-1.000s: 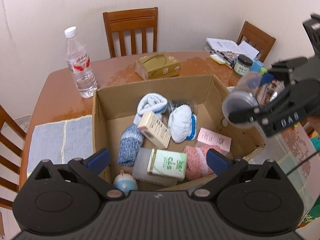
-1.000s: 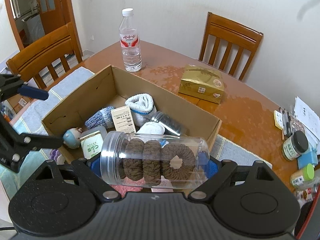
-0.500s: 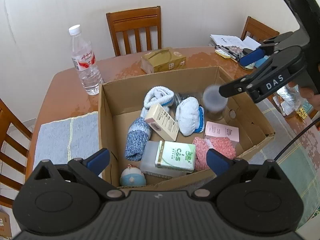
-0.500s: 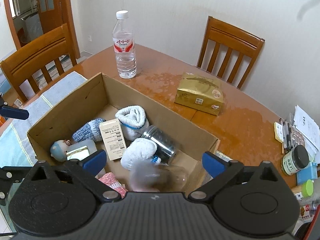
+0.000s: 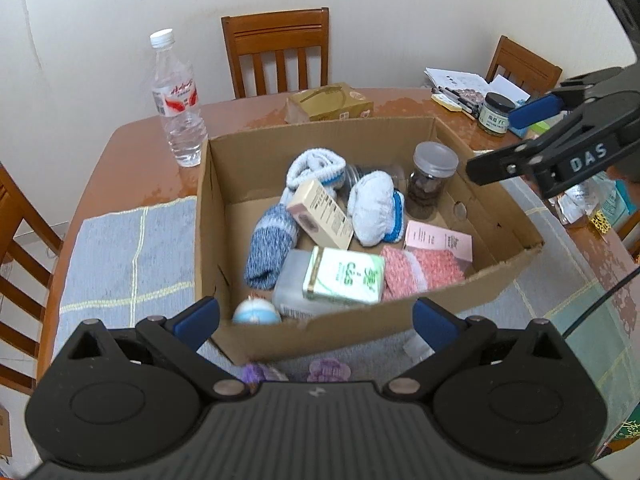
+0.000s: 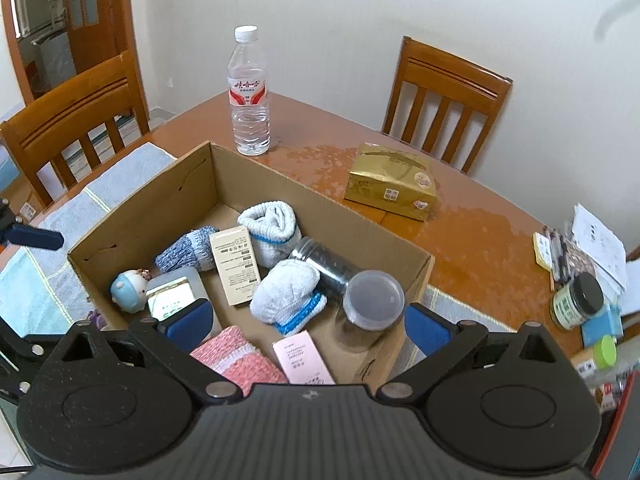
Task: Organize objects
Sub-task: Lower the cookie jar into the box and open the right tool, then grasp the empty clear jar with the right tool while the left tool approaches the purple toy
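**Jar in the box, both tools free**

The clear plastic jar [image 6: 374, 300] with dark rings inside stands upright in the cardboard box [image 5: 320, 332], at the corner nearest the right gripper [image 6: 306, 322], beside a rolled white sock [image 6: 290, 294]. The right gripper's jaws have just been opening and stand spread with nothing between them. The left gripper [image 5: 316, 322] hangs over the box's near wall, jaws spread and empty too. On the desk [image 6: 472, 236] a water bottle [image 6: 249, 92] and a gold carton [image 6: 392, 186] remain outside. The bottle looks smooth, light and easily dented; a hold across its waist seems safest. The carton is stiff; its short sides suit the pads.
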